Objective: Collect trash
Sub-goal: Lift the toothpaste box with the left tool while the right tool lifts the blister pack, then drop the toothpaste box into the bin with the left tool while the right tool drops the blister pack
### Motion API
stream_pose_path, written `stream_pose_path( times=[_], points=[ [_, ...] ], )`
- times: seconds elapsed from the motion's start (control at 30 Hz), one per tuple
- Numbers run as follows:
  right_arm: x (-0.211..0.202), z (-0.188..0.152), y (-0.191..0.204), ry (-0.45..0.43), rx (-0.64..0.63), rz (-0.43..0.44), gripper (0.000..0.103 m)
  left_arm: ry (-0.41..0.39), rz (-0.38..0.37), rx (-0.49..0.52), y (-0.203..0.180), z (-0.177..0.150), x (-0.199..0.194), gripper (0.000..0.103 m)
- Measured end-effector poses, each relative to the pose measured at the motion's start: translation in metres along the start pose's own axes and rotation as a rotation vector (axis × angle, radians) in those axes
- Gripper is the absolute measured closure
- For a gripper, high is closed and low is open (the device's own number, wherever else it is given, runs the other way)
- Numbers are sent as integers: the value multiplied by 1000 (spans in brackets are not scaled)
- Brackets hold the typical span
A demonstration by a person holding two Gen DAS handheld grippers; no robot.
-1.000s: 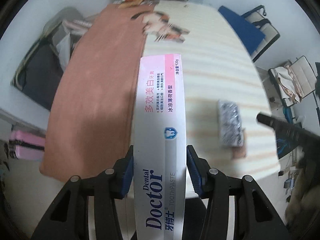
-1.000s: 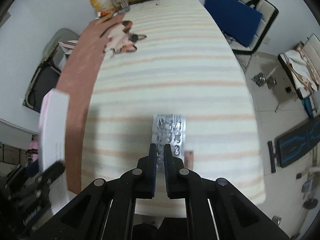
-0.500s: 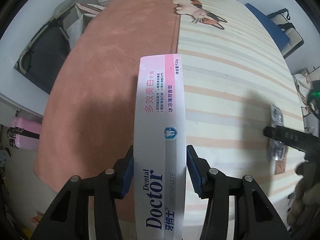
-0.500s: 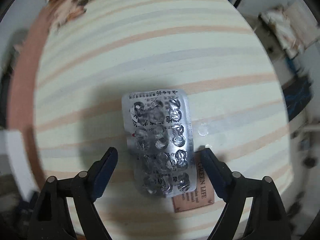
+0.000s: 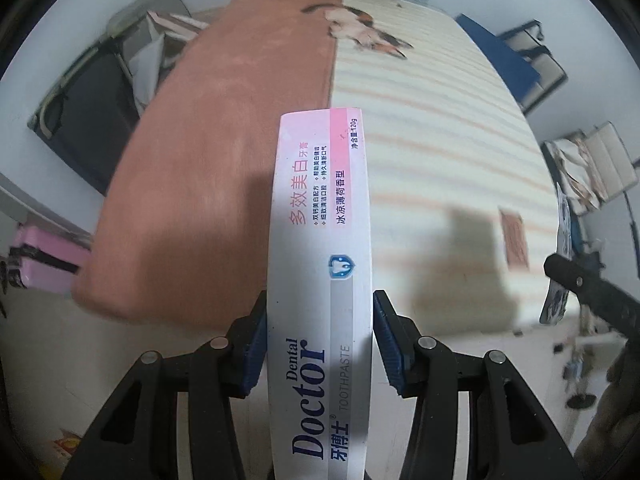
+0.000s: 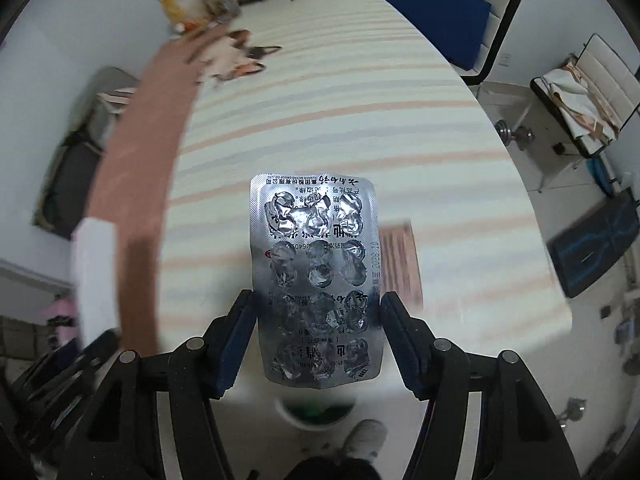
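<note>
Toothpaste box [image 5: 320,264], white and pink with "Dental Doctor" printed along it, sits clamped between the blue pads of the left gripper [image 5: 319,340] and juts forward over the near edge of the table [image 5: 420,128]. Below it the table's covering is split lengthwise: a rust-coloured cloth [image 5: 224,152] on the left, a pale striped cloth [image 6: 328,100] on the right with a cat picture [image 5: 360,30] near the far end. The right gripper [image 6: 318,340] pinches an emptied silver blister pack [image 6: 316,276] by its long edges, holding it clear of the table (every pocket in the foil looks burst). A small brown label [image 6: 400,264] lies on the striped cloth just right of the pack, blurred. Directly under the pack, on the floor, a round white bin [image 6: 316,412] with something green inside peeks out. Folding chairs [image 6: 472,12] stand beyond the table's right side.
</note>
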State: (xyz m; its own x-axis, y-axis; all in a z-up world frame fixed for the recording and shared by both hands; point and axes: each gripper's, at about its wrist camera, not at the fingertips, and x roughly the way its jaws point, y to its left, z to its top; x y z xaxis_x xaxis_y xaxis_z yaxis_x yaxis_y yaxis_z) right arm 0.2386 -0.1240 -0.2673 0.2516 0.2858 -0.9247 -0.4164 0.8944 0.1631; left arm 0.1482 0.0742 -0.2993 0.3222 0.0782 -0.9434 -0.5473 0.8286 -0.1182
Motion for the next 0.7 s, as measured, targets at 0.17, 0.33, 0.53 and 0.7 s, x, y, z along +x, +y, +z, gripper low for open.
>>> stream_pose_path(
  times=[0.17, 0.33, 0.53, 0.7],
  points=[
    [-10, -98, -23, 97, 90, 85, 38, 139, -64, -3, 2, -76, 10, 58],
    [48, -191, -54, 265, 153, 85, 38, 302, -115, -40, 6, -146, 77, 58],
    [169, -255, -79, 352, 151, 49, 38, 391, -129, -78, 15, -176, 217, 58],
    [280, -284, -96, 379, 180, 54, 38, 443, -149, -91, 25, -188, 329, 56]
  ],
)
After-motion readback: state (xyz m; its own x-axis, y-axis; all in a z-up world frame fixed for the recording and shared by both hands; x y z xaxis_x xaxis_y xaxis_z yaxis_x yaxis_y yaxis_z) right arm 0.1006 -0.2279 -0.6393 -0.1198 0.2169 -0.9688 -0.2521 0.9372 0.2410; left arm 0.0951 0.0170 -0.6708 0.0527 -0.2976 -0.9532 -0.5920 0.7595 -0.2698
